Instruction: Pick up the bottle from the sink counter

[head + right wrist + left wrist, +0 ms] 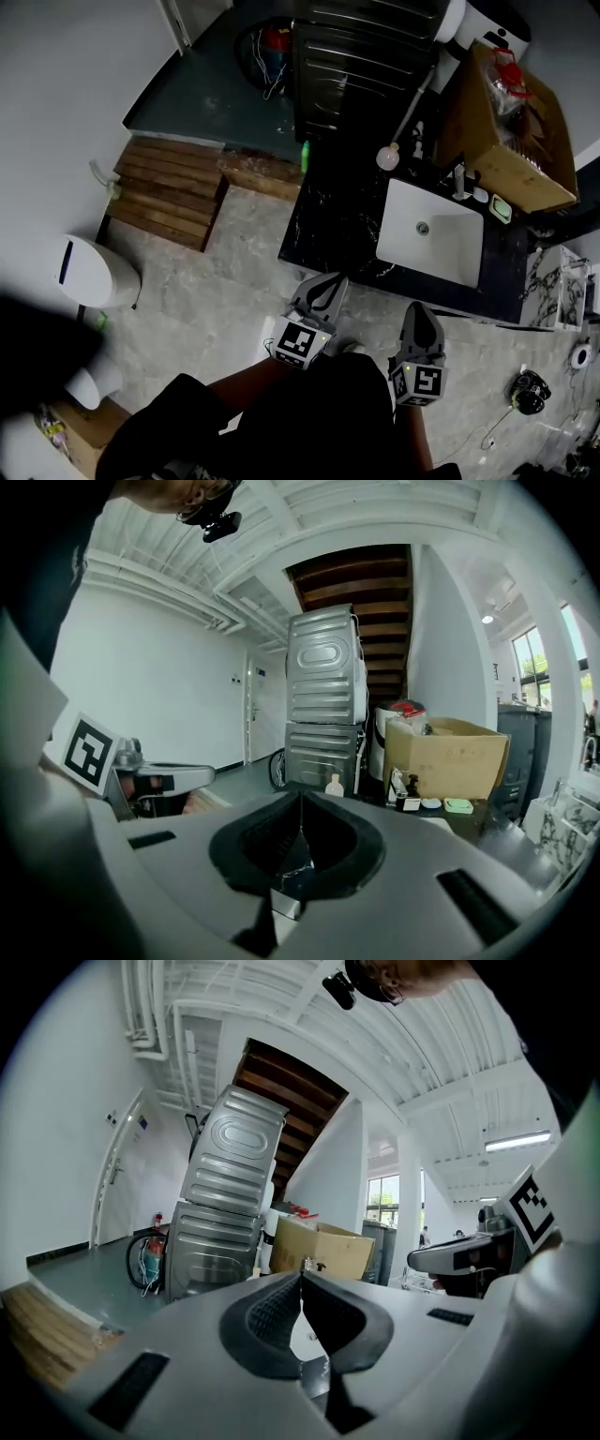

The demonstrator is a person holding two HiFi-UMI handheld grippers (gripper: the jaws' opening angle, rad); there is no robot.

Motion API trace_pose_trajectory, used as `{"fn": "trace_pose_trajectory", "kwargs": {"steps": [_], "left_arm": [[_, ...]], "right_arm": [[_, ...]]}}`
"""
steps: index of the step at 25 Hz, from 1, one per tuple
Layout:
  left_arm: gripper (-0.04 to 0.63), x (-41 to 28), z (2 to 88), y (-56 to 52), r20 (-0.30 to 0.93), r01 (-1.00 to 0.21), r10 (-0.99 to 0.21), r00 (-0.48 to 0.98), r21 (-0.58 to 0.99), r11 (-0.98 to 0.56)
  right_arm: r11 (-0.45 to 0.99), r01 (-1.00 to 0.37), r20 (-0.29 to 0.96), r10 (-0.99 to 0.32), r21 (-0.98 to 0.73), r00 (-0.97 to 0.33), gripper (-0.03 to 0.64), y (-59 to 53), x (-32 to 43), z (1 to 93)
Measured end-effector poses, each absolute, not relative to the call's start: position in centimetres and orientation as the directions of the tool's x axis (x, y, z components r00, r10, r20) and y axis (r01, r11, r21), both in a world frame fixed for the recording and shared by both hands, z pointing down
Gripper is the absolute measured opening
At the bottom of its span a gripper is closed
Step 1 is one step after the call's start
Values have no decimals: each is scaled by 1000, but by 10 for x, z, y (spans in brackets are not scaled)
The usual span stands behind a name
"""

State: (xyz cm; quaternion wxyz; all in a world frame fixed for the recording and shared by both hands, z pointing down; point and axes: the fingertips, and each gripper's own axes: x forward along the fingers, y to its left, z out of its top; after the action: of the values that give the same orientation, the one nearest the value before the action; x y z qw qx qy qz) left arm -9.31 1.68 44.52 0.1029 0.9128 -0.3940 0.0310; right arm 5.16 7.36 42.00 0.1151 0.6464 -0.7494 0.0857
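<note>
A small pale round-bodied bottle [387,157] stands on the black sink counter [337,220], left of the white basin [433,234]. In the right gripper view the bottle [334,785] shows small and far off, just above the jaws. My left gripper [332,282] and right gripper [418,308] hover side by side in front of the counter's near edge, well short of the bottle. The left gripper [301,1274] has its jaws pressed together with nothing in them. The right gripper [301,797] is shut and empty too.
A cardboard box [511,131] sits at the counter's right, with a pump bottle [459,183] and a green soap dish [502,211] by the basin. A green bottle [305,155] stands at the counter's left edge. Stacked grey machines [361,56] rise behind; wooden steps [169,192] lie left.
</note>
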Motion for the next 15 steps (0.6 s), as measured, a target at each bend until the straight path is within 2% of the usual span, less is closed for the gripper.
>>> {"fn": "trace_pose_trajectory", "kwargs": {"steps": [8, 15], "left_arm": [[17, -114, 456, -11, 172, -789, -770, 615, 144, -598], [17, -98, 458, -47, 186, -790, -768, 613, 137, -597]], "right_arm": [[219, -975, 274, -940, 35, -202, 38, 39, 31, 425], [229, -974, 239, -946, 3, -221, 38, -11, 46, 427]]}}
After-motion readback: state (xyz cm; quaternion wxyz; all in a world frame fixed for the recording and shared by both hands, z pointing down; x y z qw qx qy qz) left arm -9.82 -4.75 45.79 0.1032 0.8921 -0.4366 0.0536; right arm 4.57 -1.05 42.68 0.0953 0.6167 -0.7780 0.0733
